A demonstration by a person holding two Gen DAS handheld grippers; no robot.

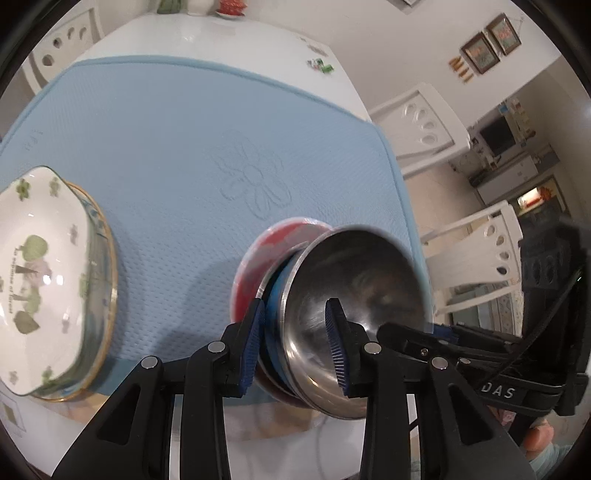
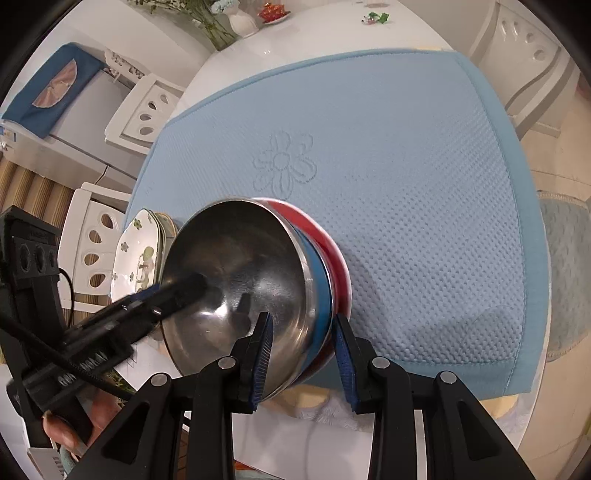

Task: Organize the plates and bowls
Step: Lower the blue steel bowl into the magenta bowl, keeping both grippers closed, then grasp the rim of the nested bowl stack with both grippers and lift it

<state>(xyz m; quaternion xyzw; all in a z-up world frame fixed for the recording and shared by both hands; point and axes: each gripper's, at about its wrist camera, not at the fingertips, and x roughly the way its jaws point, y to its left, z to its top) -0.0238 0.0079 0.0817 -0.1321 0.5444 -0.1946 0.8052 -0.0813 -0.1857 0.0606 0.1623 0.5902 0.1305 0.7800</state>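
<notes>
A stack of nested bowls, a steel bowl (image 1: 354, 295) inside a blue one (image 1: 274, 306) inside a red one (image 1: 255, 266), is held tilted above the blue mat (image 1: 184, 155). My left gripper (image 1: 295, 343) is shut on the stack's rim, one finger inside the steel bowl and one outside. My right gripper (image 2: 303, 354) is shut on the opposite rim of the same stack (image 2: 258, 266). A white floral plate (image 1: 37, 273) lies on a gold-rimmed glass dish (image 1: 105, 295) at the mat's left edge; it also shows in the right wrist view (image 2: 136, 258).
The mat lies on a white table (image 1: 207, 33). White chairs (image 1: 476, 251) stand around it. A vase (image 2: 242, 20) and a small red dish (image 2: 273, 13) sit at the far end. A small green wrapper (image 1: 321, 65) lies near the far edge.
</notes>
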